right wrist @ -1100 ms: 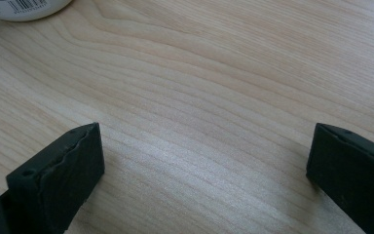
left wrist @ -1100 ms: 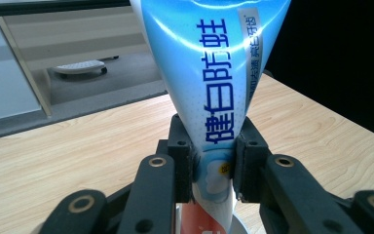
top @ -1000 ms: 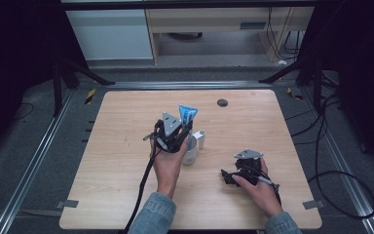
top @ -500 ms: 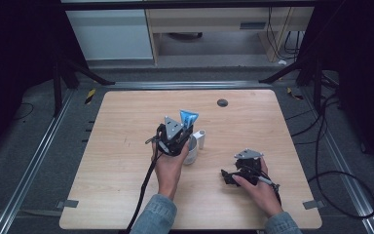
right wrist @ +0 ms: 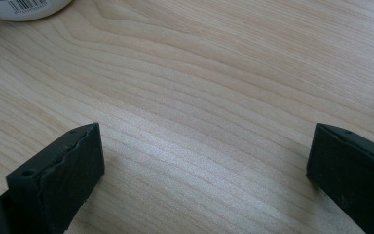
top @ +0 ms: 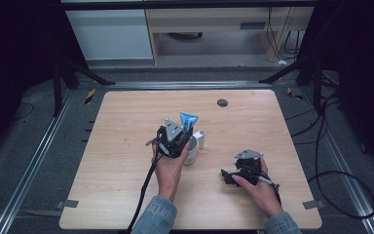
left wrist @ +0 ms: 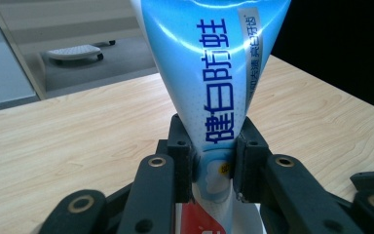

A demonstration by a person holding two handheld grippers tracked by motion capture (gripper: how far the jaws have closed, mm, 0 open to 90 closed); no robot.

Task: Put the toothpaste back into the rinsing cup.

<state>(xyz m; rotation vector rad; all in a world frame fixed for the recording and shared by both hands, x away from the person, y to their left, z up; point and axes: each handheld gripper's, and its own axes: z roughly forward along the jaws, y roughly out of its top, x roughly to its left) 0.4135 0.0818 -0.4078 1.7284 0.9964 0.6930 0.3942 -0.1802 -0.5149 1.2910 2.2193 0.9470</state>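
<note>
A glossy blue plastic toothpaste tube [left wrist: 214, 83], flattened and widening toward its crimped end, stands in the upper centre of the left gripper view with dark blue Chinese characters printed down its length. The left gripper [left wrist: 213, 165] clamps its matte black pads on the tube's narrow lower part. In the high view the tube [top: 188, 119] sits mid-frame above a white cup [top: 192, 151]. At lower right, the right gripper [right wrist: 204, 161] rests with jaws spread wide and nothing between them over the pale wood-grain table [right wrist: 224, 73].

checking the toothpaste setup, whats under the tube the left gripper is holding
Under the blue toothpaste tube, pinched upright by the left gripper, stands a white cup. The tube's lower end and the cup's inside are covered.
</note>
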